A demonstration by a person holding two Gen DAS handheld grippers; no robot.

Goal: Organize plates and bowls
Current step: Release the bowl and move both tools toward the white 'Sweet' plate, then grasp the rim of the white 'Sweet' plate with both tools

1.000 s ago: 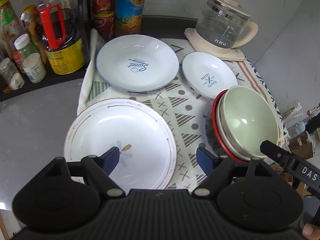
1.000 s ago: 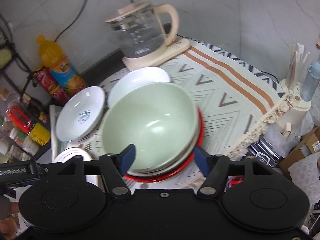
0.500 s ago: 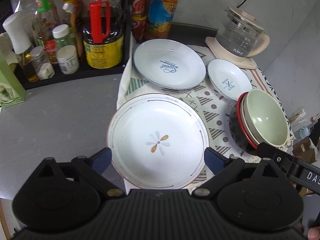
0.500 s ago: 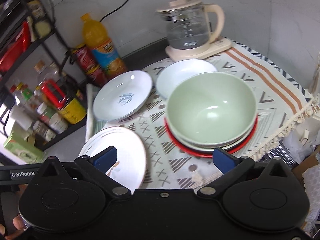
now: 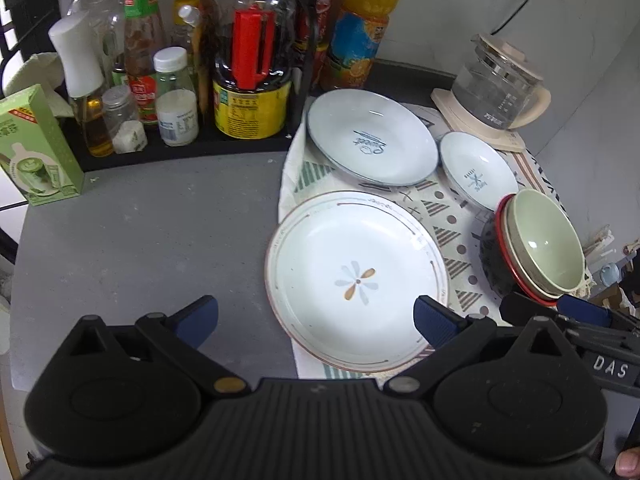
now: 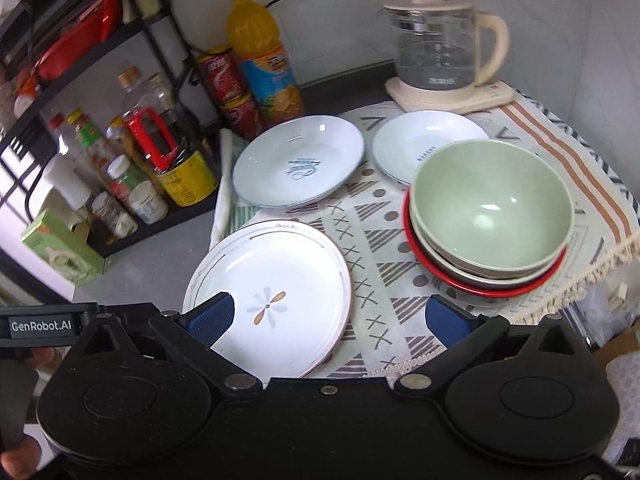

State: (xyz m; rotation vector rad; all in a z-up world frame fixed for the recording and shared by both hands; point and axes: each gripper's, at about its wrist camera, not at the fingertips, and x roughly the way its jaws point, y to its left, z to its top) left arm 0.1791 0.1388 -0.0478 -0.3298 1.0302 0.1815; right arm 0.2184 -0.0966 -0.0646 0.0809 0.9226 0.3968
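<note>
A white flower plate [image 5: 356, 280] [image 6: 272, 300] lies on the near left part of the patterned mat. Behind it sit a blue-rimmed plate [image 5: 372, 140] [image 6: 300, 160] and a smaller white plate [image 5: 476, 172] [image 6: 424, 140]. At the right stands a stack of bowls [image 5: 544, 244] [image 6: 492, 204], a green one on top and a red-rimmed one at the bottom. My left gripper [image 5: 316, 318] hovers open, back from the flower plate's near edge. My right gripper [image 6: 328, 318] is open too, above the mat between flower plate and bowls, holding nothing.
A rack of bottles and jars [image 5: 240, 80] [image 6: 160, 148] lines the back left. A glass kettle [image 5: 500, 88] [image 6: 444, 48] stands on its base at the back right. A green box [image 5: 36, 148] sits at the far left of the grey counter [image 5: 160, 232]. The fringed mat [image 6: 592, 184] reaches the right edge.
Both grippers have drawn back and up from the dishes with their jaws spread wider. The right one has left the bowl stack's near rim. The dishes have not moved.
</note>
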